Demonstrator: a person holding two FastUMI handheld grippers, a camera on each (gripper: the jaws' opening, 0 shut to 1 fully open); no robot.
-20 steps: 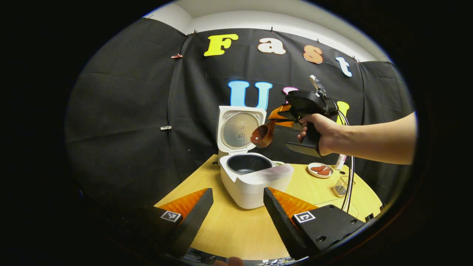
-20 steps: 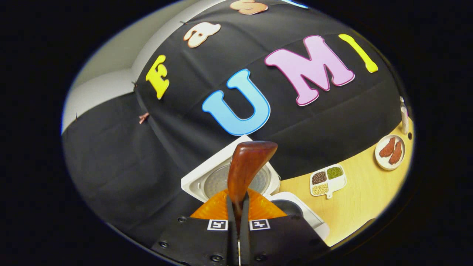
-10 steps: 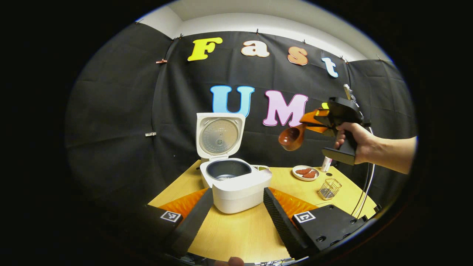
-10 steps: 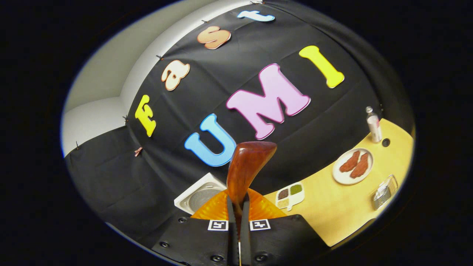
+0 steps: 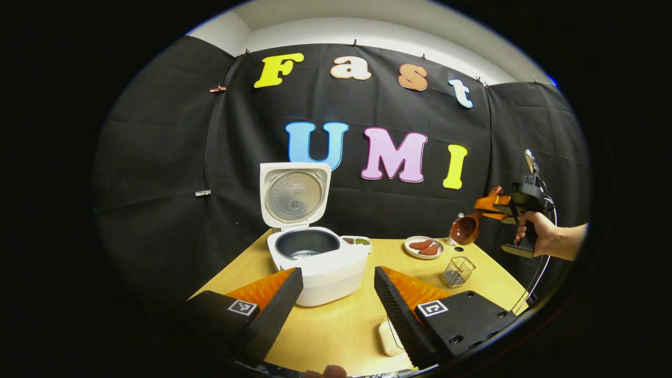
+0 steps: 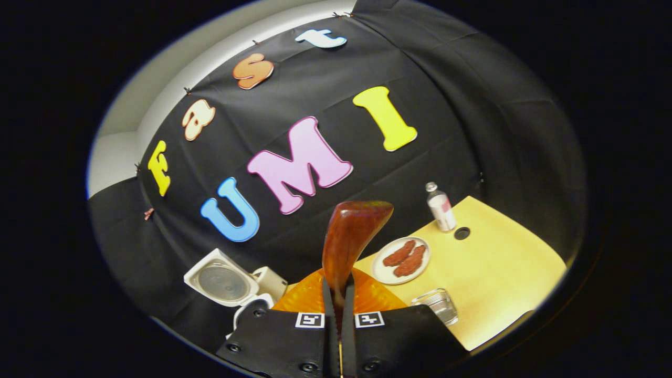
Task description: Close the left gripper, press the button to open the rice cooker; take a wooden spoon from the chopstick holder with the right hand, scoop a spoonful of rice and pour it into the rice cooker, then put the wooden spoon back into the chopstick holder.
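Right gripper (image 6: 336, 294) clamps glossy reddish-brown wooden spoon (image 6: 349, 239), bowl tilted

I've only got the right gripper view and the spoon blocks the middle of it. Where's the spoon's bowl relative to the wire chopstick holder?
Observer: In the left gripper view the wooden spoon hangs in the air and its bowl looks roughly above the chopstick holder, well clear of its rim.
Operator: And the left gripper, is it holding anything?
Observer: No. The left gripper is open with its fingers wide apart. The rice cooker shows between them, with its lid standing up.
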